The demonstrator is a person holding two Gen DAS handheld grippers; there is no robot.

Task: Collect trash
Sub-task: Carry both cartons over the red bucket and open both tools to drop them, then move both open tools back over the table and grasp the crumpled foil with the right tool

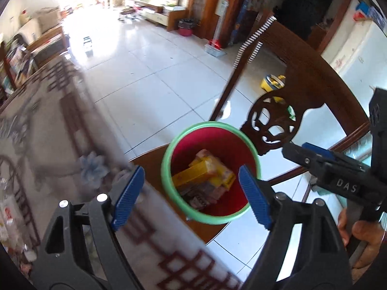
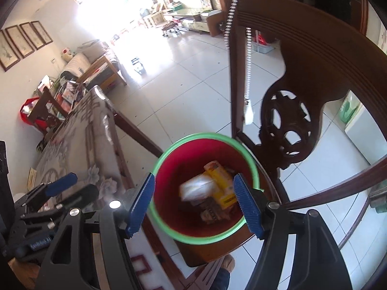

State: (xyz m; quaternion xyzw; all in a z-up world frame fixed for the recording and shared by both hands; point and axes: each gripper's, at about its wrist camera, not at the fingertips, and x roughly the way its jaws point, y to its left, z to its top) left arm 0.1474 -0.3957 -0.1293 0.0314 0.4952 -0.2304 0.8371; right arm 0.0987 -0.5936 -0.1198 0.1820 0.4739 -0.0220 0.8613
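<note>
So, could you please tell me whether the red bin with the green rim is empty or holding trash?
Holding trash: the red bin contains yellow boxes and a white wrapper.

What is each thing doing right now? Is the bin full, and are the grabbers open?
Red bin: upright on the chair seat, partly filled.
White bag: inside the bin, on top.
Yellow boxes: inside the bin.
Left hand-held gripper: open, empty.
Right hand-held gripper: open, empty.
Wooden chair: upright.

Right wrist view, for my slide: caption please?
Open right claw above a green-rimmed red bin holding wrappers, on a wooden chair.
</note>
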